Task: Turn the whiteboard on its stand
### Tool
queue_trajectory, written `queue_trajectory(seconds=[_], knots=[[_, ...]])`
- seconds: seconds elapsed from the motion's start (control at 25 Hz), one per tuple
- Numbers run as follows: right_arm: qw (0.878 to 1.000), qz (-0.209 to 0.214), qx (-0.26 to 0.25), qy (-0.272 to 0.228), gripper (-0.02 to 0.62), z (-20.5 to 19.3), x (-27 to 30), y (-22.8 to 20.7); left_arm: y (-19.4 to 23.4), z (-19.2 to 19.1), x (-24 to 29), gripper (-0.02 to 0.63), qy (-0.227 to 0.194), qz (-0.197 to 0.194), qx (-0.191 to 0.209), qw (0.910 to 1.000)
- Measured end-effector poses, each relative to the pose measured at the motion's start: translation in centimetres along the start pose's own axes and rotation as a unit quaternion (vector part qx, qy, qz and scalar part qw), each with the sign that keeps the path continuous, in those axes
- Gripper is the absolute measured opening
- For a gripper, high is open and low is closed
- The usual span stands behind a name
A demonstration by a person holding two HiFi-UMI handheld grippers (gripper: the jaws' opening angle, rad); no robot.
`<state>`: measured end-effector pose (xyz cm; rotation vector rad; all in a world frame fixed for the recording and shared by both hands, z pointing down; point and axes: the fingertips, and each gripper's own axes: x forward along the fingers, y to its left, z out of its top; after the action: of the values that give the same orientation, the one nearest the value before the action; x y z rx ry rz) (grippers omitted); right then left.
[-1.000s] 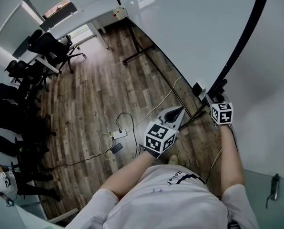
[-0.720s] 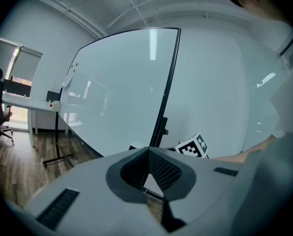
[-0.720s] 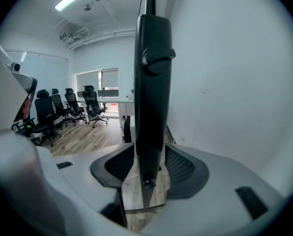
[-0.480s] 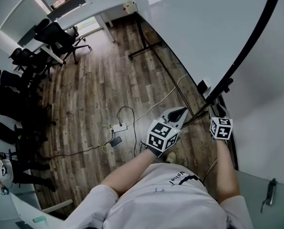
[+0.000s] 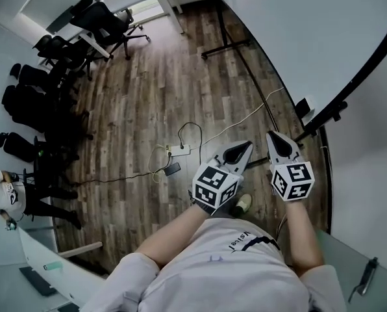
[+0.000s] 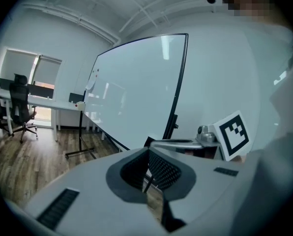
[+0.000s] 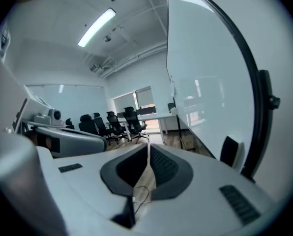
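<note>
The whiteboard (image 5: 297,31) is standing ahead & to the right of both grippers, touching neither; in the right gripper view it's filling the right side just beside the jaws, w/ its black frame edge (image 7: 258,112) curving down close by; in the left gripper view it's sitting beyond the jaws, running away toward the far end of the room. The board's showing blank, glossy white, catching ceiling-light reflections, w/ a thin black frame round it; its black stand (image 5: 226,45) is resting on the wood floor (image 5: 148,109). The right gripper (image 5: 274,138) has just been closing its jaws, & they're meeting at the tips w/ nothing between; the left gripper (image 5: 244,147) is also showing jaws pressed together, empty. Both arms are reaching fwd from the person's chest, grippers side by side, tips apart, pointing slightly down toward the board's lower edge.
</note>
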<state>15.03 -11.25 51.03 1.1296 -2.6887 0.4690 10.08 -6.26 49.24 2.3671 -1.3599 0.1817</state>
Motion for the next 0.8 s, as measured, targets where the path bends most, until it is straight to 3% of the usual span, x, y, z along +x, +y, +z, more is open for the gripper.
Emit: queue_trajectory(seconds=[0.16,0.36,0.8], knots=[[0.999,0.045,-0.004,-0.012,0.023,1.8,1.4,4.9,2.3,0.3,-3.1,0.011,-0.010,0.035,-0.010,0.9993],[0.997,0.075,-0.011,-0.010,0.018,3.1,3.1,10.3,4.6,1.6,-7.2,0.011,-0.033,0.051,-0.016,0.9980],[0.996,0.080,-0.030,-0.017,0.014,3.7,5.3,20.8,10.0,2.4,-15.2,0.011,-0.064,0.057,-0.014,0.9962]])
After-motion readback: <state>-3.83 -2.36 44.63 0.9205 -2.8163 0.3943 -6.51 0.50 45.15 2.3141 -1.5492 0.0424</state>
